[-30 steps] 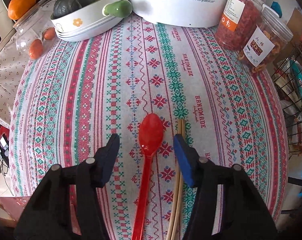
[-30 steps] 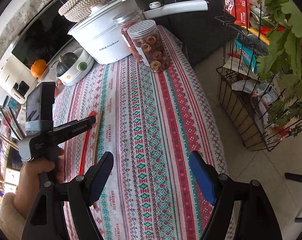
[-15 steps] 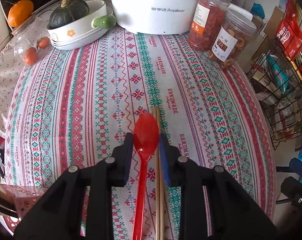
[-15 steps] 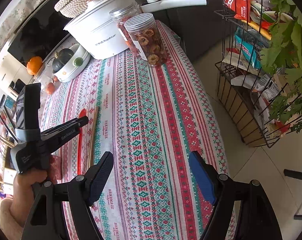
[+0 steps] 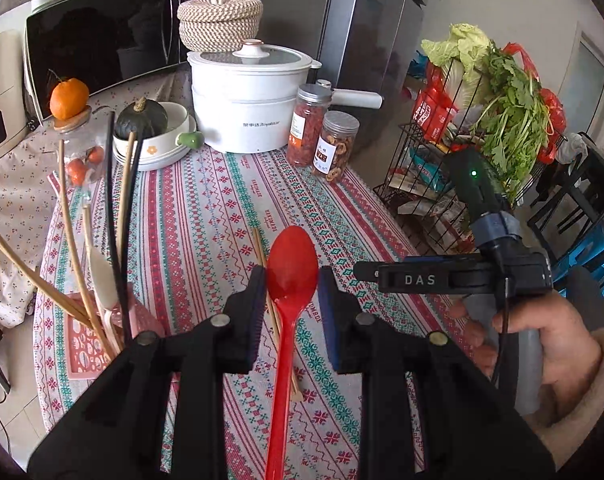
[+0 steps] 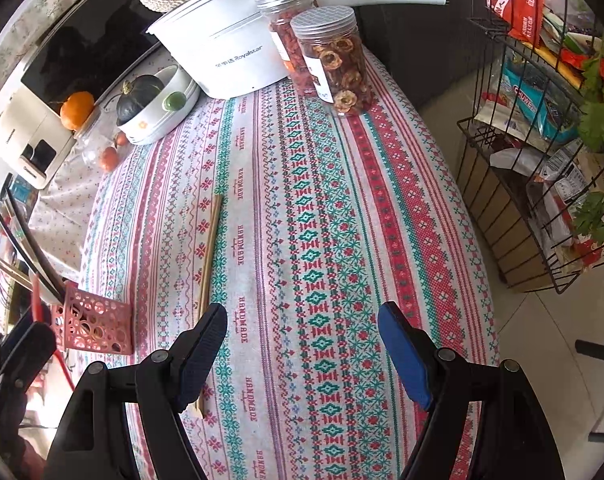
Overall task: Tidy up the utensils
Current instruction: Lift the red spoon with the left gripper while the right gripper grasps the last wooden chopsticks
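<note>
My left gripper is shut on a red plastic spoon and holds it lifted above the patterned tablecloth, bowl pointing away. A pair of wooden chopsticks lies on the cloth below it; the pair also shows in the right wrist view. A pink perforated utensil holder stands at the table's left edge and holds several chopsticks and a white spoon. My right gripper is open and empty over the cloth, right of the chopsticks; its body shows in the left wrist view.
A white Royalstar pot, two jars of dried food, a bowl with a dark squash and a glass jar topped by an orange stand at the back. A wire rack with packets and greens stands right of the table.
My left gripper closed on the red spoon and lifted it off the cloth, tilting up. The chopsticks stayed on the table. My right gripper stayed open and shifted little.
</note>
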`<state>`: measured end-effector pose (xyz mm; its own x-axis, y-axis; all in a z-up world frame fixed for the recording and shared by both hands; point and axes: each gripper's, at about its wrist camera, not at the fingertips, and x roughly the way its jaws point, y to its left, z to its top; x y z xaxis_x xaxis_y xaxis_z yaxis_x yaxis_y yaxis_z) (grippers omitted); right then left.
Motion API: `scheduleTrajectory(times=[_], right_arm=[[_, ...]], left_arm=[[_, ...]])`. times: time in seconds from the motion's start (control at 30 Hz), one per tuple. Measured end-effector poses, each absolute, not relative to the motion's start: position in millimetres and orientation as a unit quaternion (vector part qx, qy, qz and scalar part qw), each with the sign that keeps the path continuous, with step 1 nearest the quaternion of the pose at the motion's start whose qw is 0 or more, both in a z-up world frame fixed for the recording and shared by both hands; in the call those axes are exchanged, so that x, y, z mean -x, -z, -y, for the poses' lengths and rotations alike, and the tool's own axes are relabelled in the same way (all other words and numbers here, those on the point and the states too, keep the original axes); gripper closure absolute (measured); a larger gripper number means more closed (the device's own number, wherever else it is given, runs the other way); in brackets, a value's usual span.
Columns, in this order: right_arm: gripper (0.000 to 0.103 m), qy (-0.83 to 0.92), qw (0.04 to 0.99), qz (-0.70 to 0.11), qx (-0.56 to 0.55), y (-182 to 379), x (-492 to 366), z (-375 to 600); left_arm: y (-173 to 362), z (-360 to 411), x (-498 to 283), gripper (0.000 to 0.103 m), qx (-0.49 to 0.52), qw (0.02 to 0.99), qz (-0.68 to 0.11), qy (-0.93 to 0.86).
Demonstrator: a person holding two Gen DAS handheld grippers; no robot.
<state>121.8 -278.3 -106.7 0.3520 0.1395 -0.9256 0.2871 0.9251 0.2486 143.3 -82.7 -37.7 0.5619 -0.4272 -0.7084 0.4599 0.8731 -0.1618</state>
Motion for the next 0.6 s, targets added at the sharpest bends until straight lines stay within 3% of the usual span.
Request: scheduleTrajectory(times=[0.33, 0.6], right_arm=[[0.026, 0.007, 0.789, -0.592, -0.165, 147, -166, 223], [0.054, -0.002, 0.792, -0.596, -0.133, 171, -205, 181]], left_arm=[[19, -5, -129, 0.075, 0.043, 0.915, -0.328, 0.231], [16, -49, -134, 0.075, 0.095, 0.919, -0.321, 0.211]])
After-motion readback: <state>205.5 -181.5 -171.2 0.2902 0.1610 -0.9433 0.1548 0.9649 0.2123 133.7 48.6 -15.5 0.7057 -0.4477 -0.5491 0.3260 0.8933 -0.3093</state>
